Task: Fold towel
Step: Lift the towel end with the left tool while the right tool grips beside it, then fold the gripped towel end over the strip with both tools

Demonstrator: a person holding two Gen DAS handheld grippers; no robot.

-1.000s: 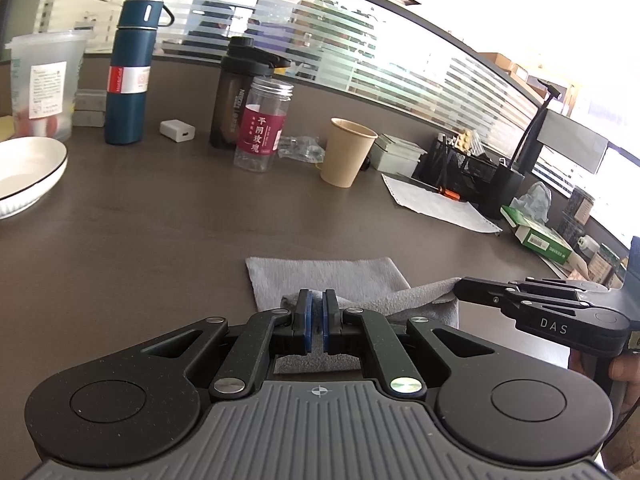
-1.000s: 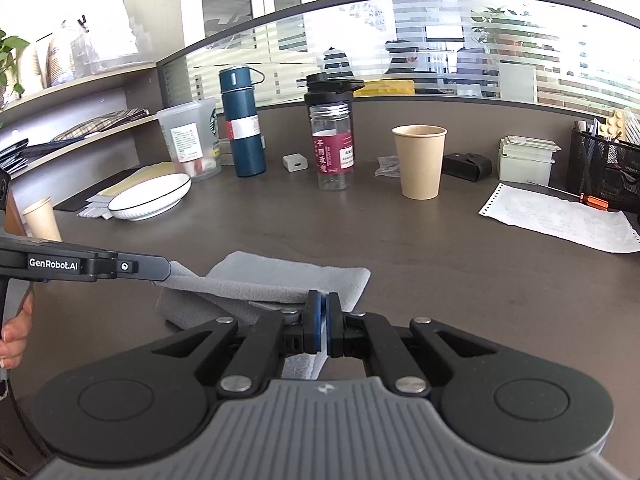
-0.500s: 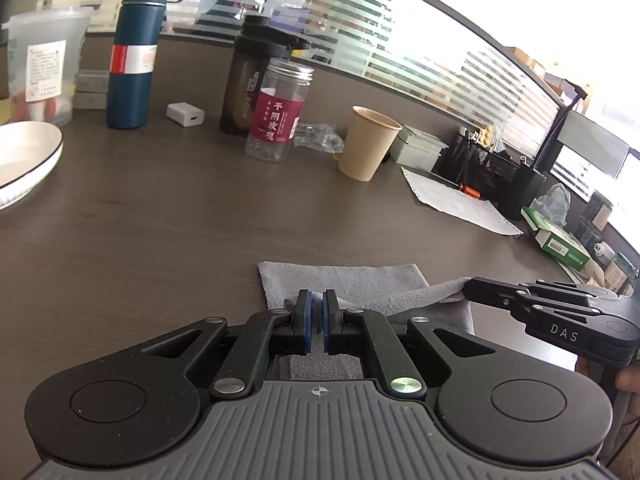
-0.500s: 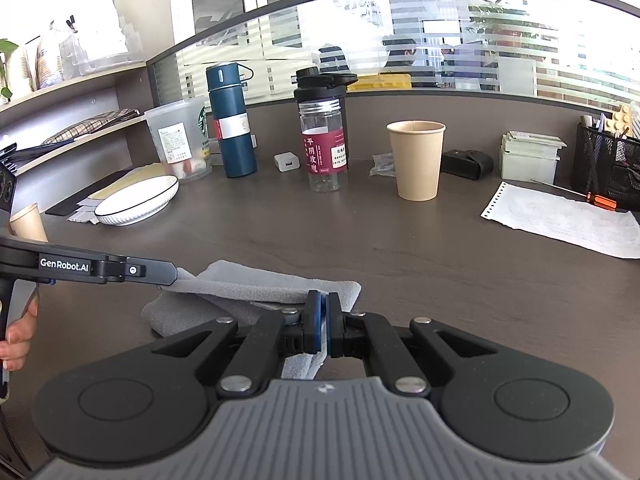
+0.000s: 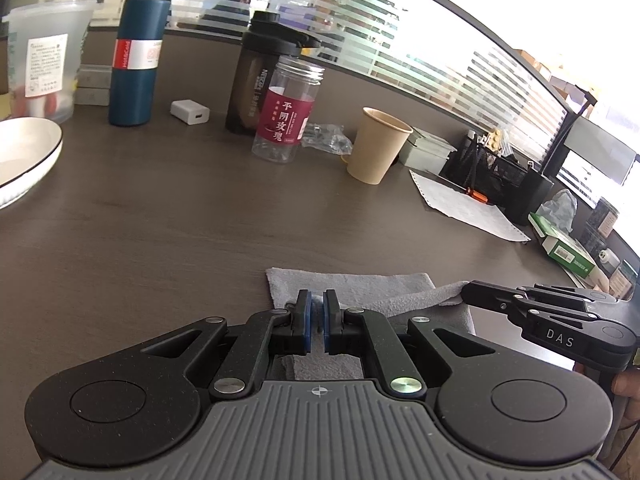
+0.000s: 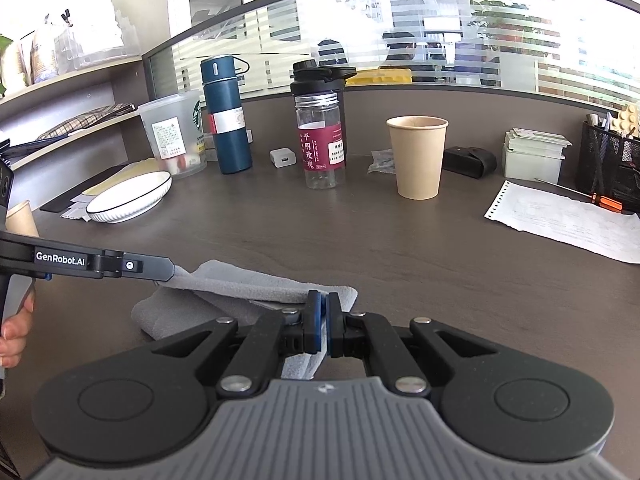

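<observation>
Left tongs [image 5: 316, 318]: blue pads nearly together with a thin slot between them, over the near edge of the towel; whether cloth is pinched in the slot cannot be told from its own view. In the right view the same tongs [image 6: 170, 270] come in from the left, their tip touching a raised corner of the towel.
Right tongs [image 6: 323, 322]: pads pressed onto a fold of grey cloth, a flap hanging below them. In the left view these tongs [image 5: 466, 292] reach in from the right with the tip on a lifted corner.
Counter [image 5: 160, 240]: dark brown wood grain, carrying everything below.
Towel [image 6: 248, 284]: grey, partly folded on the near part of the counter; the lower layer lies flat, the upper layer is held up between the two tongs.
Paper [image 6: 568, 220]: white perforated sheet, flat at the far right, well apart from the towel.
Plate [image 6: 128, 196]: white with a dark rim, at the far left.
Flask [image 6: 226, 116]: dark blue, upright, behind the plate.
Tub [image 6: 174, 132]: clear plastic with a label, beside the flask.
Bottle [image 6: 322, 136]: clear, red label, standing before a black shaker.
Cup [image 6: 418, 156]: tan paper, upright, right of the bottle.
Hand [image 6: 12, 328]: at the left edge, gripping the left tongs' handle.
Charger [image 6: 283, 157]: small white block between flask and bottle.
</observation>
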